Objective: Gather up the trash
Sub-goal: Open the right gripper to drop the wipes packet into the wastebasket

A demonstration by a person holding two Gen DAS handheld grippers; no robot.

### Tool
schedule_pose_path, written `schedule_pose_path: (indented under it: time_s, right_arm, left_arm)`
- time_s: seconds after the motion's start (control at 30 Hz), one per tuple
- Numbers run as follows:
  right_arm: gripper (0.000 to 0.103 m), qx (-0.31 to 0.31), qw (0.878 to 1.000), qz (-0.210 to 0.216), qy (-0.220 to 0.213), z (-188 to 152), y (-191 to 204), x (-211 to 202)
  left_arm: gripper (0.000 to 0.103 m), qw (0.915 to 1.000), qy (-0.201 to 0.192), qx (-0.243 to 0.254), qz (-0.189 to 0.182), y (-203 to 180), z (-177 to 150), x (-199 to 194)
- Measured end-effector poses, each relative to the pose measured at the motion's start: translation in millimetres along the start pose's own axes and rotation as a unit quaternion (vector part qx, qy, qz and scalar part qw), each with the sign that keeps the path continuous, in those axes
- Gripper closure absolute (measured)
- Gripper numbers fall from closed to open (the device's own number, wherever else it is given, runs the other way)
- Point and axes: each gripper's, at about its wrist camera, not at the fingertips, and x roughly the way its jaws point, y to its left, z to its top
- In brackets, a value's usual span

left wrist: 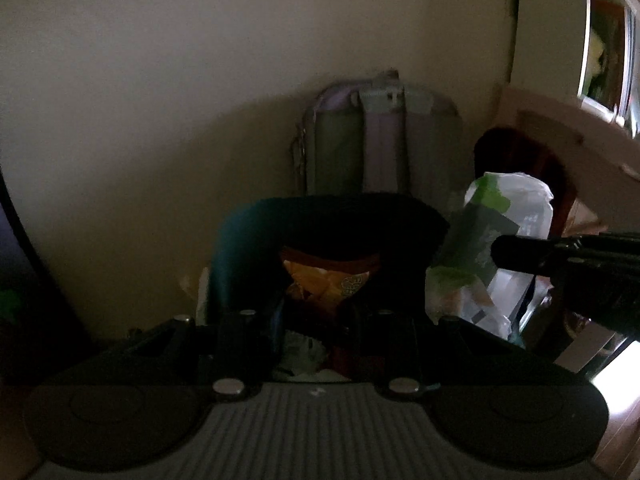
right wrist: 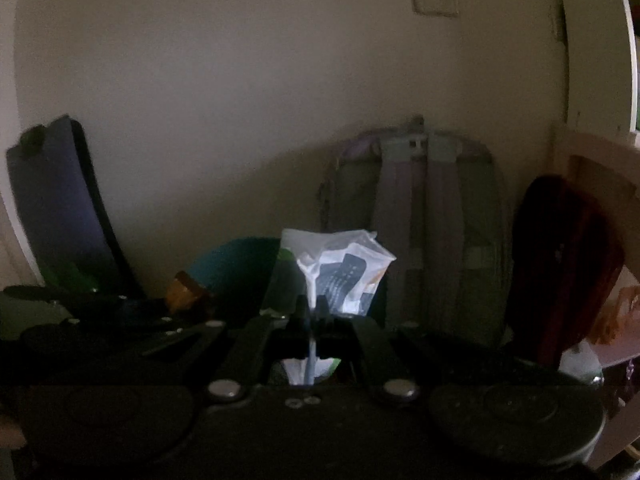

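A crumpled clear plastic bag with green and dark print, the trash being collected, hangs in front of the right gripper, whose fingers are clenched on a twisted neck of the film. Seen from the left wrist camera, the same bag bulges beside a dark teal fabric sack, and the right gripper's black fingers reach in from the right edge to meet the plastic.

The left gripper has its fingers part closed around something at the teal sack's dark opening, where an orange printed snack packet shows; the dim light leaves it unclear whether they grasp the sack's edge or the packet.

Behind both stands a grey and lilac backpack leaning against a pale wall, with a dark red bag to its right.

The step in hand appears to be carrying the plastic bag to the teal sack. Doing it well likely means keeping the sack's mouth held wide, bringing the bag over the opening before letting go, and keeping the thin film from tearing or snagging.
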Motion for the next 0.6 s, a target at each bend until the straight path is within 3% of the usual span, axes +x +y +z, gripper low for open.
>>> schedule_pose_path:
  time_s: [0.3, 0.6]
  right_arm:
    - [0.100, -0.014, 0.999, -0.011, 0.040, -4.0, -6.9, 35.1]
    - [0.084, -0.021, 0.999, -0.011, 0.046, -11.2, -10.3, 44.8]
  left_arm:
    - [0.072, 0.9990, 0.035, 0.027, 0.008, -1.6, -4.0, 37.3]
    - [0.072, 0.9985, 0.047, 0.026, 0.006, 1.0, -14.2, 49.9]
